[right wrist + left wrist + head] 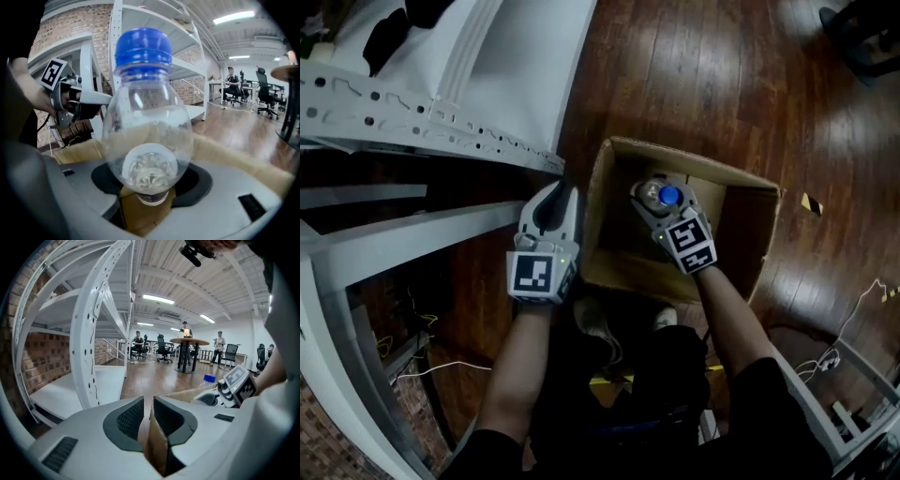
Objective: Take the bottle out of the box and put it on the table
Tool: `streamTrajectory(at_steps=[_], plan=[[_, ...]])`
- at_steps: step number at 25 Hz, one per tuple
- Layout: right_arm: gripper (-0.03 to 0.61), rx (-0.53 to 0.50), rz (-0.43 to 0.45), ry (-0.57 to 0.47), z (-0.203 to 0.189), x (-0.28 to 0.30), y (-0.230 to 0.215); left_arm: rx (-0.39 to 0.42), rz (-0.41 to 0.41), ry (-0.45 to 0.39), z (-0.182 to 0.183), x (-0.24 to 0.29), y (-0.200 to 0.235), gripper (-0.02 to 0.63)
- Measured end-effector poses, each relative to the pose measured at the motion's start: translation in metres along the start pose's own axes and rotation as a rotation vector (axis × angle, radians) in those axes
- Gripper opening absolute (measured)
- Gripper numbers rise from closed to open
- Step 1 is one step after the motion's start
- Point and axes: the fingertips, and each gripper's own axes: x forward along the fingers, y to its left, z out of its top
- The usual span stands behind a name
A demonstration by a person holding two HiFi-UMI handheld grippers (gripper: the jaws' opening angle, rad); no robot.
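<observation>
An open cardboard box [741, 180] stands on the wooden floor. A clear plastic bottle [659, 195] with a blue cap is upright over the box's inside, and my right gripper [654, 208] is shut on its lower body. In the right gripper view the bottle [145, 136] fills the middle, held between the jaws of the right gripper [149, 187], with the box rim [234, 157] below it. My left gripper [555, 199] is shut on the box's left wall [157, 446]; the cardboard edge sits between its pads [129, 418]. The left gripper view shows the bottle [208, 379] at the right.
A white metal shelving rack [441, 117] with a white board [525, 56] stands left of the box. Cables [853, 319] lie on the floor at the right. Far off stand a round table [189, 341], office chairs and people.
</observation>
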Motion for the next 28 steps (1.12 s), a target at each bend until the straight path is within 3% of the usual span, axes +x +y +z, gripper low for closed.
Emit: streamTrajectory(at_steps=[6, 13, 19, 22, 25, 28], plan=[[0.270, 0.038, -0.048, -0.007, 0.070, -0.098, 0.004, -0.070, -0.049, 0.060, 0.084, -0.024, -0.045, 0.064], [0.270, 0.016, -0.074, -0.007, 0.178, -0.204, 0.016, -0.048, -0.055, 0.054, 0.215, -0.063, -0.078, 0.064], [0.270, 0.016, -0.055, 0.003, 0.275, -0.321, 0.049, -0.010, -0.061, 0.026, 0.338, -0.134, -0.103, 0.064], [0.269, -0.080, -0.019, -0.021, 0.332, -0.364, 0.054, -0.032, -0.019, 0.006, 0.391, -0.164, -0.100, 0.064], [0.270, -0.191, 0.027, -0.074, 0.390, -0.396, 0.059, -0.066, 0.050, -0.073, 0.444, -0.194, -0.093, 0.064], [0.270, -0.236, 0.057, -0.115, 0.423, -0.421, 0.076, -0.060, 0.118, -0.130, 0.476, -0.235, -0.091, 0.064]])
